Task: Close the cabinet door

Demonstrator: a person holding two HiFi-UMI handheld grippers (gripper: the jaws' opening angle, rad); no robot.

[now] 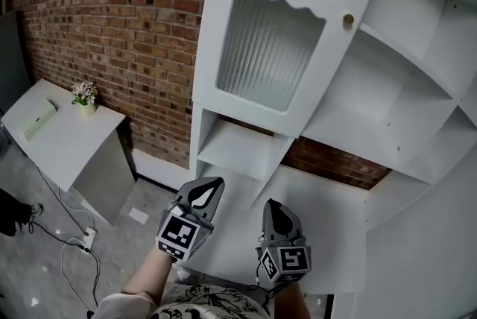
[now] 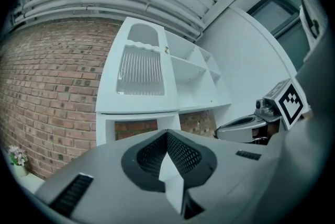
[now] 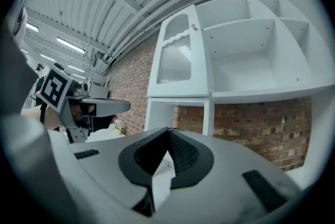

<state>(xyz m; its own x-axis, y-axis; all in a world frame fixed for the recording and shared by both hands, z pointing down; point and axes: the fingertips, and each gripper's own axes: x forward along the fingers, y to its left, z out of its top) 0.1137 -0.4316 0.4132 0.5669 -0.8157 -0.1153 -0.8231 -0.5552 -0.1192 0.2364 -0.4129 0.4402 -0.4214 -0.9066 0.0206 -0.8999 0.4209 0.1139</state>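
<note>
- Left claw [image 1: 209, 189], nearest the viewer at the lower edge of the head view: jaws pressed together, nothing between them; its own view confirms this.
- Right claw [image 1: 274, 209], just beside the left: jaws likewise pressed together and empty. Both claws hang low in front of the cabinet [image 1: 417, 86], well apart from the door, touching nothing.
- Cabinet door [image 1: 212, 42]: it occupies the upper left corner of the cabinet front, above an open niche. It appears to lie about flush with the front; whether a slight gap remains at its right edge cannot be told.
- Ribbed glass pane [image 1: 264, 57]: it fills most of the door, under a wavy upper frame.
- Knob [image 1: 348, 19]: small, round and brass-coloured, near the top of the door's right edge, next to the open shelves [image 1: 387, 94].
- Handling (judgement): the door is probably a light, stiff panel swinging on hinges along its left edge. The pane is the fragile part and should take no pressure. The best contact is a flat push on the white frame near the knob, farthest from the hinges. The knob would be smooth and easy to lose from a pinch.
- Brick wall [image 1: 127, 27]: behind and left of the cabinet.
</note>
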